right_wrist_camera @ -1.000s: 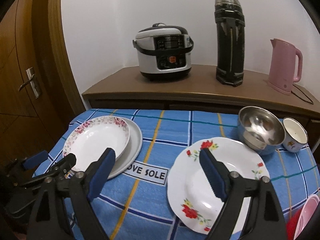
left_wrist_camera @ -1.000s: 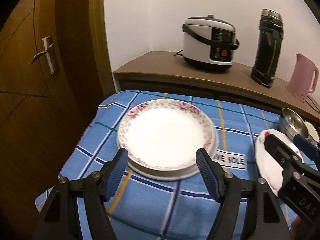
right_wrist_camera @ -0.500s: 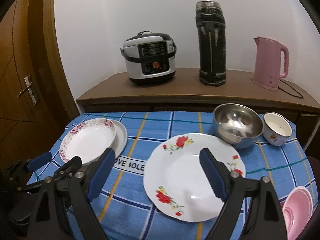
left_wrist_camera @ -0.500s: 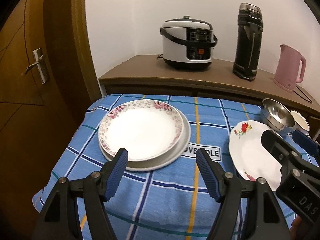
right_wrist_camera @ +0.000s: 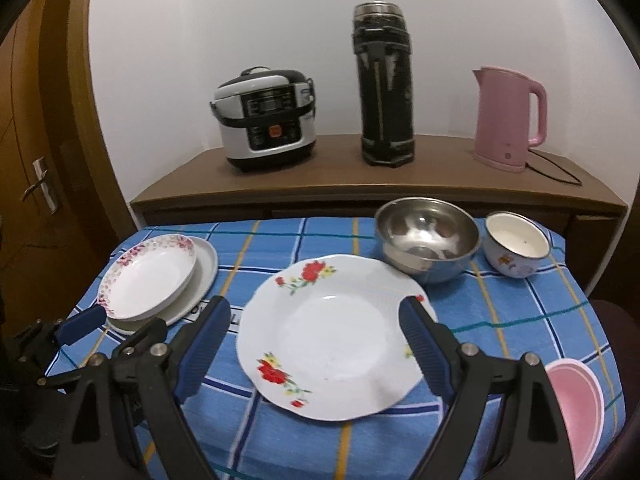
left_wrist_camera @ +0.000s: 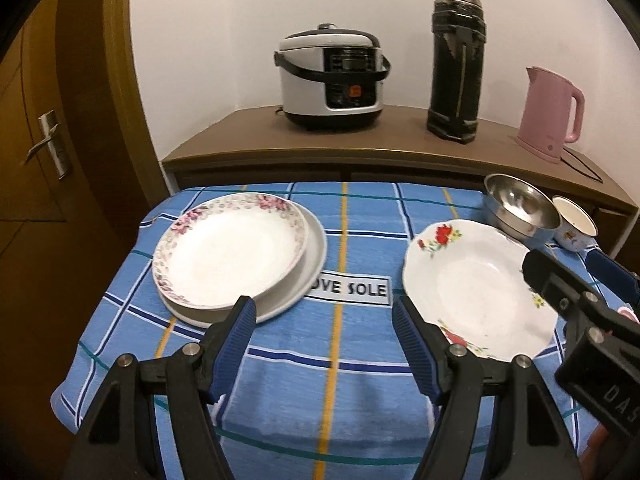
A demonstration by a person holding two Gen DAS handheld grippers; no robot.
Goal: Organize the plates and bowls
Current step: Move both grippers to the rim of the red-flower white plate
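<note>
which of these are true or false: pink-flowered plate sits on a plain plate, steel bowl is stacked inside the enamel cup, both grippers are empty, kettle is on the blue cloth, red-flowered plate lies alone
1. The pink-flowered plate rests on a plain plate. True.
2. The steel bowl is stacked inside the enamel cup. False: they stand side by side on the checked cloth.
3. The left gripper and right gripper are open and hold nothing. True.
4. The pink kettle stands on the cloth. False: it is on the wooden sideboard behind, with the rice cooker and black flask.
5. The red-flowered plate lies alone, nothing stacked on it. True.
</note>
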